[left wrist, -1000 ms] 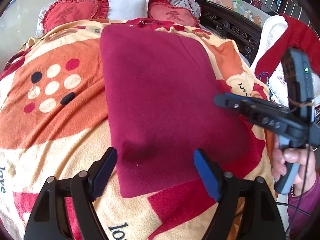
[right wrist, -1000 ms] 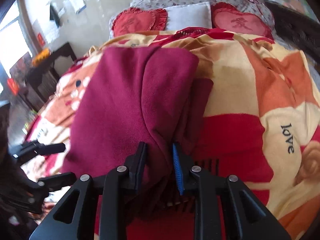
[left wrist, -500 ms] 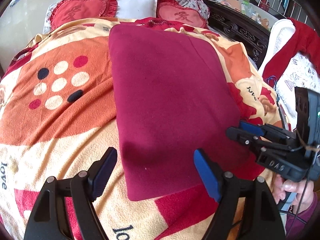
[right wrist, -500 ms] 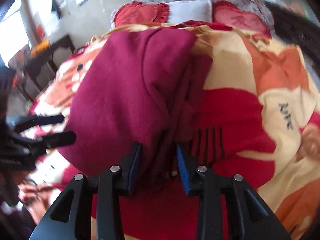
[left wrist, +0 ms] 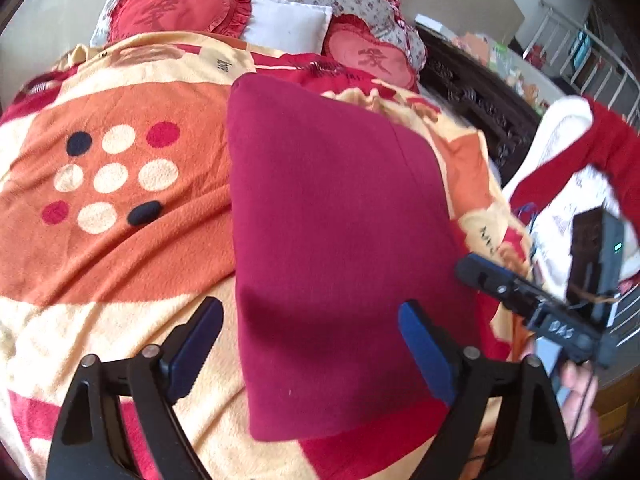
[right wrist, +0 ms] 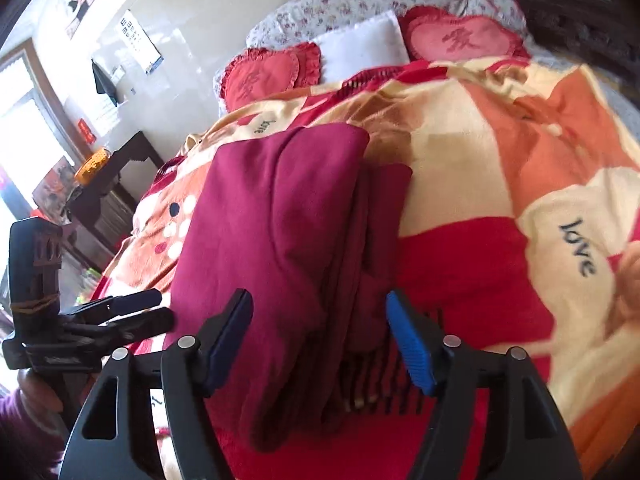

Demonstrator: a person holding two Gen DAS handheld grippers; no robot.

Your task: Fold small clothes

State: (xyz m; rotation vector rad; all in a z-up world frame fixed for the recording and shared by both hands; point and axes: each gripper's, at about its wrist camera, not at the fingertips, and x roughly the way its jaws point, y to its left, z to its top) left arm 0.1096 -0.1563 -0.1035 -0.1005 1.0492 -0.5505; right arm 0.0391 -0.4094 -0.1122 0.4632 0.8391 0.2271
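Both tools released: left tool (left wrist: 310, 338), right tool (right wrist: 320, 336). Garment (left wrist: 336, 240) flat; right view shows layered folds.

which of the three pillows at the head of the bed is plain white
The rectangular middle pillow is plain white. The heart-shaped cushions on its left and right are red, frilled and bear a character.

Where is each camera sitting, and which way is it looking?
Left wrist: on the left gripper, open, looking up the bed over the folded maroon cloth; the right gripper and a hand show at right.
Right wrist: on the right gripper, open, facing the cloth's layered edge; the left gripper shows at left.
Both share the cloth, blanket and heart cushions.
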